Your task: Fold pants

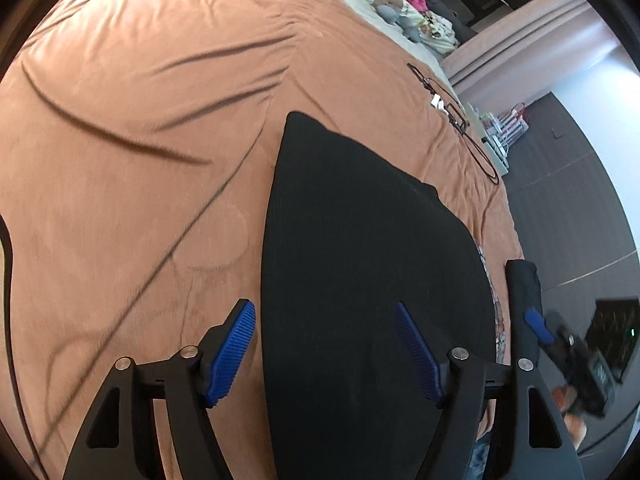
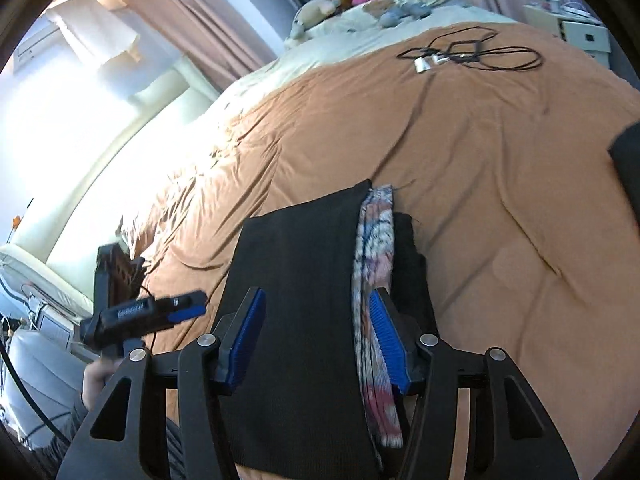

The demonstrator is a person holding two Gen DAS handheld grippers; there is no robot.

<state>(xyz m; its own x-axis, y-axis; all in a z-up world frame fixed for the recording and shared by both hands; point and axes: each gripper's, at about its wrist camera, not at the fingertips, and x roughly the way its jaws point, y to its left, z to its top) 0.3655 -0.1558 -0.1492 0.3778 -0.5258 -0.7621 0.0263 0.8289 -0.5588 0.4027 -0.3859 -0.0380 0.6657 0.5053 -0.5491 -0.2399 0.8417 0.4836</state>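
Note:
The black pants (image 1: 360, 240) lie folded into a long strip on the brown bedspread (image 1: 140, 100). My left gripper (image 1: 324, 306) hangs open over the strip's near end, with one blue pad over the bedspread and the other over the fabric. In the right wrist view the pants (image 2: 304, 248) lie beside a patterned cloth (image 2: 376, 248) and another black piece (image 2: 412, 272). My right gripper (image 2: 318, 294) is open above the pants, its pads apart and nothing pinched. The left gripper (image 2: 188, 312) shows at that view's left, and the right gripper (image 1: 536, 324) is blurred at the other view's right.
Black cables with a small white plug (image 2: 472, 54) lie on the far bedspread. Soft toys and pillows (image 2: 316, 12) crowd the head of the bed, beside a white nightstand (image 2: 576, 28). A thin dark cord (image 1: 160, 264) crosses the bedspread at left. A hand (image 2: 96, 380) holds the left gripper.

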